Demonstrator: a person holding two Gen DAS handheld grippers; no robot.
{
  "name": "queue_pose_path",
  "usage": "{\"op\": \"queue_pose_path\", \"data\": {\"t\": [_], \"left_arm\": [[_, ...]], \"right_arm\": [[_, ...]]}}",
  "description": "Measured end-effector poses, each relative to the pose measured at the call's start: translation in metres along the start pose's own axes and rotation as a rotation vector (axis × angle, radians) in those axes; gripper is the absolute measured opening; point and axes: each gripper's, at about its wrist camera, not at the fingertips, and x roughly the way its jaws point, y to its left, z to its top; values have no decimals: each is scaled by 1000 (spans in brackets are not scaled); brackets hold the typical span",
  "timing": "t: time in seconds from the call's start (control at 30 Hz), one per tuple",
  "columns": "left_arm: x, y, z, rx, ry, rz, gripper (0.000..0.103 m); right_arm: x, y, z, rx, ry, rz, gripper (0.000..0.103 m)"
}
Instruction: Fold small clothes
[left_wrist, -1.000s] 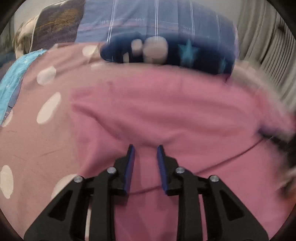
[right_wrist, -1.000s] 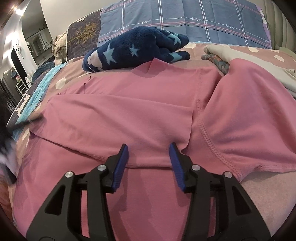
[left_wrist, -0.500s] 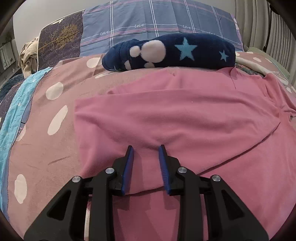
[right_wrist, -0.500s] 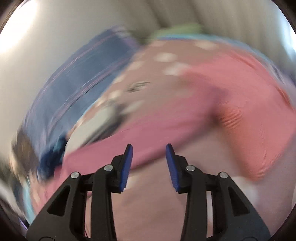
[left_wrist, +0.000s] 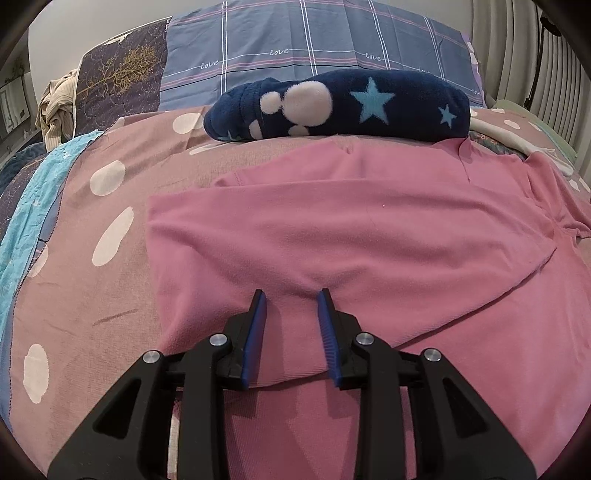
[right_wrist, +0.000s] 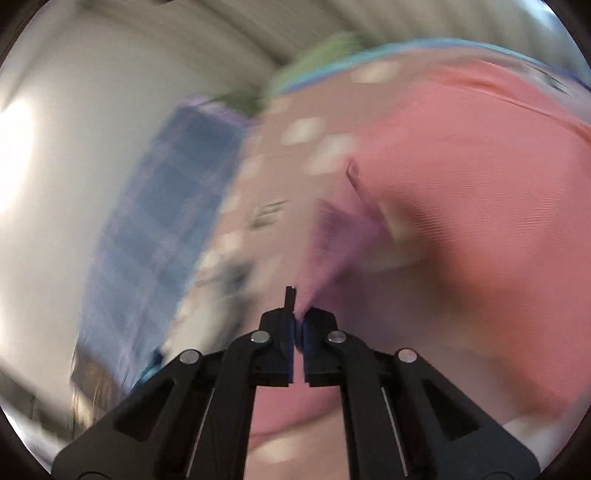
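Note:
A pink shirt (left_wrist: 351, 229) lies spread on the polka-dot bed, with one side folded over toward the middle. My left gripper (left_wrist: 290, 299) is open and empty, low over the folded edge near the front. In the blurred right wrist view my right gripper (right_wrist: 298, 314) is shut on a corner of the pink shirt (right_wrist: 461, 166) and lifts a flap of it (right_wrist: 332, 251).
A folded navy fleece with stars (left_wrist: 340, 105) lies behind the shirt. A plaid pillow (left_wrist: 314, 48) and a dark patterned pillow (left_wrist: 118, 77) stand at the back. A turquoise cloth (left_wrist: 33, 206) lies at the left. Pale garments (left_wrist: 517, 140) lie at the right.
My right gripper swung to the shirt's right side and closed on a corner of the fabric. My left gripper stayed open over the folded edge and steadied.

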Motion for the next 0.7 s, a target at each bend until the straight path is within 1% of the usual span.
{"op": "queue_pose_path", "data": {"t": [0.03, 0.07, 0.1, 0.13, 0.17, 0.2, 0.23, 0.27, 0.3, 0.33, 0.37, 0.4, 0.5, 0.53, 0.57, 0.6, 0.67, 0.7], "left_arm": [[0, 0, 0, 0, 0, 0, 31], [0, 0, 0, 0, -1, 1, 31], [0, 0, 0, -1, -2, 1, 31], [0, 0, 0, -2, -2, -1, 31], [0, 1, 0, -6, -3, -5, 31], [-1, 2, 0, -9, -3, -9, 31], [-1, 2, 0, -12, -4, -13, 31], [-1, 3, -1, -17, -5, -18, 31], [-1, 4, 0, -20, -5, -22, 31], [-1, 5, 0, -24, -6, -28, 31], [-1, 6, 0, -27, -6, -32, 31], [-1, 6, 0, -31, -6, -37, 32], [-1, 9, 0, -49, -6, -60, 32], [-1, 11, 0, -57, -7, -71, 34], [-3, 13, 1, -68, -8, -93, 38], [-6, 14, 3, -77, -10, -115, 40], [-14, 15, 6, -97, -18, -157, 42], [-21, 14, 8, -109, -35, -199, 42]], "right_arm": [[2, 27, -11, -65, 29, 63, 3], [6, 61, -29, -140, 72, 146, 3], [10, 99, -53, -221, 122, 233, 3], [12, 124, -72, -278, 160, 293, 3], [17, 157, -101, -355, 216, 365, 3], [20, 177, -121, -405, 257, 409, 3], [27, 205, -156, -471, 332, 475, 3], [34, 221, -180, -511, 387, 513, 3], [40, 234, -206, -550, 437, 531, 3], [49, 245, -239, -601, 494, 533, 3], [54, 249, -256, -622, 526, 531, 3], [63, 250, -280, -642, 581, 525, 3], [84, 240, -320, -670, 675, 470, 3], [88, 235, -322, -674, 689, 459, 3], [92, 229, -327, -682, 700, 442, 4], [95, 224, -331, -685, 708, 436, 4], [97, 220, -335, -684, 720, 438, 5], [98, 219, -338, -686, 715, 447, 7]]}}
